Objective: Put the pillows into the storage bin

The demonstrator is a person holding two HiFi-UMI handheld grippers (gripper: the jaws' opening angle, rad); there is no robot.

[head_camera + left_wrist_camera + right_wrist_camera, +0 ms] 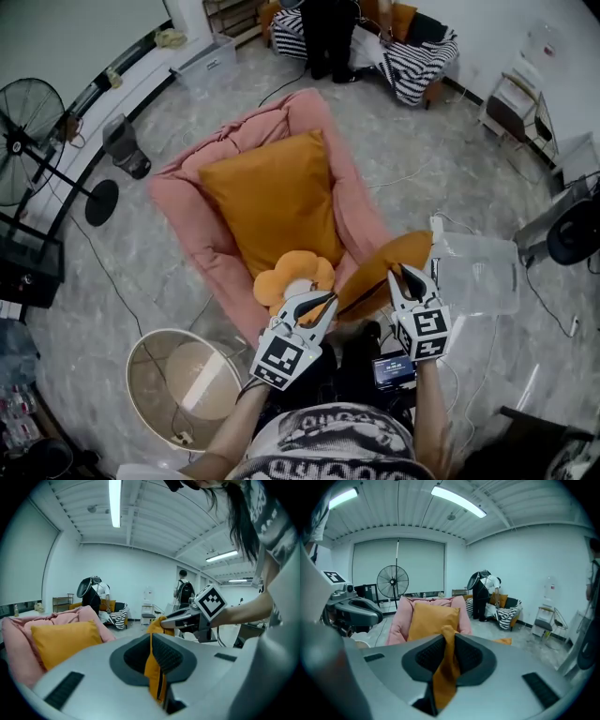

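At six o'clock in the head view, closest of all, the person's black-and-white patterned shirt [328,445] is filling the bottom edge, and both forearms are reaching forward from it. Far out at nine o'clock a black standing fan [23,117] is standing on the grey marbled floor [122,272]. At seven o'clock a round beige basket [131,384] is sitting near the person's left arm. A pink padded lounger [178,202] is stretching from the centre toward eleven o'clock, and a large orange square pillow [277,202] is lying flat on it. An orange-and-white flower-shaped cushion [295,278] is resting at the lounger's near end, just beside the left gripper [319,302]. That gripper's jaws are pinching narrowly on one corner of a small orange fabric pillow [384,267]; the left gripper view is showing the pillow [153,667] squeezed between the ribbed pads. The pillow is hanging lifted between the two tools, just right of centre. The right gripper [405,277] is clamping the pillow's other edge, and the right gripper view is showing a fold of the pillow [446,667] caught tight in nearly closed jaws. At three o'clock a clear plastic storage bin [478,272] is sitting on the floor, just beside the pillow's right tip as seen from above. At twelve o'clock another person [328,37] is standing by a black-and-white striped sofa [417,61].
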